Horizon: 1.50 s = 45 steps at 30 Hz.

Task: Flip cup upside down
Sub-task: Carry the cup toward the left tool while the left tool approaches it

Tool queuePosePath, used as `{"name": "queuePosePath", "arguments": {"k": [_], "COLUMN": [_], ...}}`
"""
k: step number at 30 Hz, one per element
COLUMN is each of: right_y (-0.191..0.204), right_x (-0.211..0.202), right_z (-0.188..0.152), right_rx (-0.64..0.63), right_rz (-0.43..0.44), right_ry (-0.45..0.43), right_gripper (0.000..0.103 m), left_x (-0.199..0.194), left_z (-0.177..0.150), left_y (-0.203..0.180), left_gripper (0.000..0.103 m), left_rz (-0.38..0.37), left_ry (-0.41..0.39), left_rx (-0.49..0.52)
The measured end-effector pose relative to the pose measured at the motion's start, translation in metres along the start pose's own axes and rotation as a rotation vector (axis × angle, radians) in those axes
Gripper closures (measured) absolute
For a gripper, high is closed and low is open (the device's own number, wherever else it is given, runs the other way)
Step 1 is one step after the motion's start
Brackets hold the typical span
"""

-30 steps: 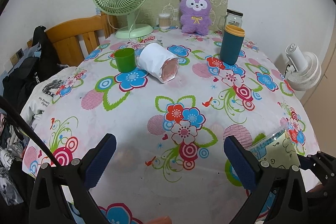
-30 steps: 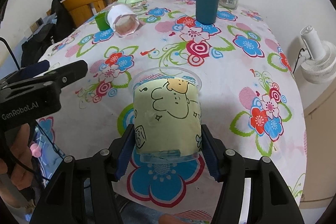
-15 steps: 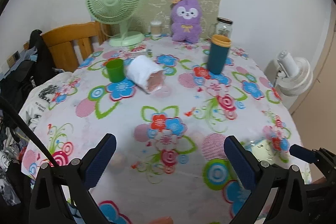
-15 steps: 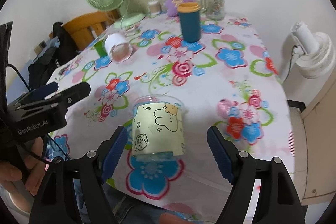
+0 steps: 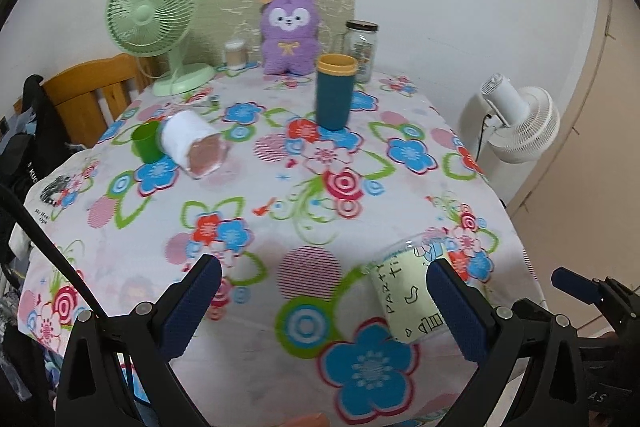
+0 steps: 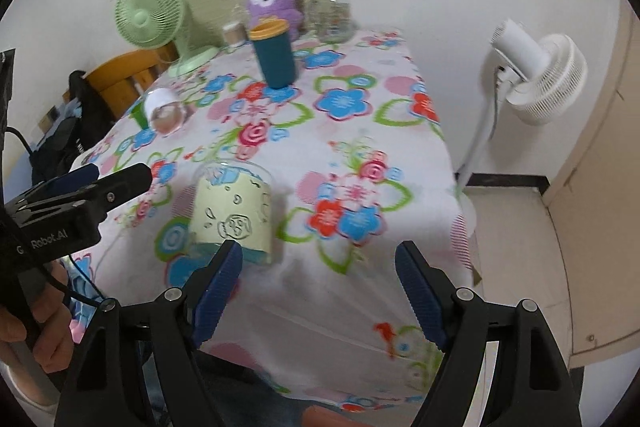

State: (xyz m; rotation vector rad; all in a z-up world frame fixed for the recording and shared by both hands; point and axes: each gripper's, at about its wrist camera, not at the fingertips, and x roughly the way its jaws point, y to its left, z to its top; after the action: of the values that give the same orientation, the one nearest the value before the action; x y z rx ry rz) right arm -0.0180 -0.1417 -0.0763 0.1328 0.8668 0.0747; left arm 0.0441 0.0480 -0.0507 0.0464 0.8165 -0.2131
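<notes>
A clear plastic cup with a pale yellow cartoon sleeve [image 6: 232,213] stands on the floral tablecloth near the front edge; it also shows in the left wrist view [image 5: 408,291], partly behind my left gripper's right finger. My right gripper [image 6: 318,293] is open and empty, pulled back from the cup, which sits beyond its left finger. My left gripper [image 5: 320,307] is open and empty, held above the table's front; it also appears at the left of the right wrist view [image 6: 80,187].
On the table [image 5: 280,187] are a white cup lying on its side [image 5: 192,145], a small green cup [image 5: 146,141], a teal tumbler [image 5: 335,97], a green fan [image 5: 154,21], a purple plush [image 5: 290,35] and a glass jar [image 5: 360,47]. A white fan [image 6: 536,75] stands right of the table.
My right gripper opened, let go of the yellow-sleeved cup and drew back to the right. The cup stays standing on the table. My left gripper rose and pulled back.
</notes>
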Motion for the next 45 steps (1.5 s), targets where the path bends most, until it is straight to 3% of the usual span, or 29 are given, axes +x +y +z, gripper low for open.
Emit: {"name": "queuePosePath", "arguments": {"k": [20, 33, 36, 43, 45], "right_y": [-0.067, -0.076, -0.076, -0.075, -0.074], "right_x": [0.009, 0.008, 0.009, 0.010, 0.010], "right_z": [-0.015, -0.025, -0.025, -0.026, -0.026], "right_rx": [0.126, 0.154, 0.153, 0.155, 0.156], "right_rz": [-0.040, -0.052, -0.053, -0.050, -0.050], "right_ry": [0.021, 0.029, 0.032, 0.034, 0.036], "right_gripper": [0.022, 0.022, 0.022, 0.022, 0.022], "left_x": [0.049, 0.058, 0.058, 0.060, 0.059], "left_z": [-0.008, -0.029, -0.032, -0.042, -0.042], "left_y": [-0.067, -0.058, -0.055, -0.044, -0.042], "left_gripper": [0.000, 0.001, 0.006, 0.037, 0.040], "left_rz": [-0.073, -0.092, -0.083, -0.096, -0.097], "left_ry": [0.125, 0.196, 0.197, 0.223, 0.216], "left_rx": [0.043, -0.071, -0.084, -0.131, -0.130]}}
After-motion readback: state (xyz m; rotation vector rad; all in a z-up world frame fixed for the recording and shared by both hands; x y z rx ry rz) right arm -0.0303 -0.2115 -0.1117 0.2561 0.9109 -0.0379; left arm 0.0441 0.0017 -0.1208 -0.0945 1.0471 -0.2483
